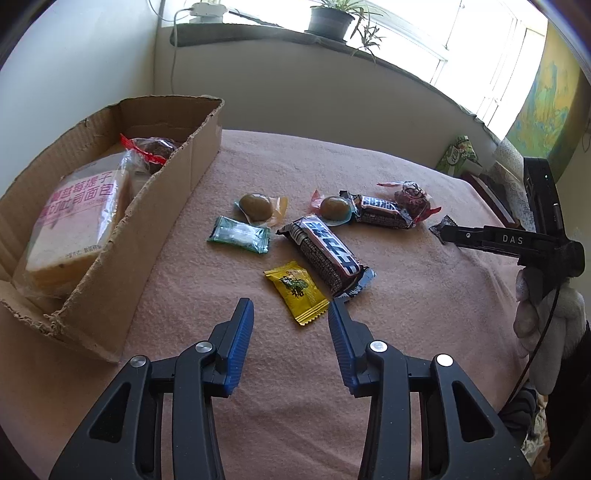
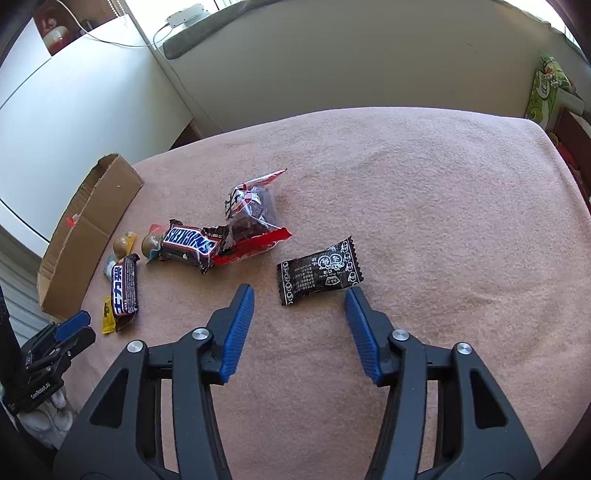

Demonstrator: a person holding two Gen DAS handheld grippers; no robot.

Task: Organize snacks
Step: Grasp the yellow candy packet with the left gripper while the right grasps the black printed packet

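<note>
Snacks lie on a pink cloth (image 1: 258,369). My left gripper (image 1: 291,314) is open and empty, just short of a yellow candy packet (image 1: 297,291). Beyond it lie a Snickers bar (image 1: 327,254), a second Snickers (image 1: 380,210), a green packet (image 1: 240,234), two wrapped olive-coloured sweets (image 1: 255,206) (image 1: 334,208) and a red-wrapped cake (image 1: 413,197). A cardboard box (image 1: 147,221) at left holds a bread pack (image 1: 77,218). My right gripper (image 2: 299,295) is open and empty, just short of a black candy packet (image 2: 319,271).
A wall with a windowsill and a potted plant (image 1: 330,20) stands behind the table. A green box (image 2: 546,92) and books sit past the right edge. The left gripper shows in the right wrist view (image 2: 55,339) at the lower left.
</note>
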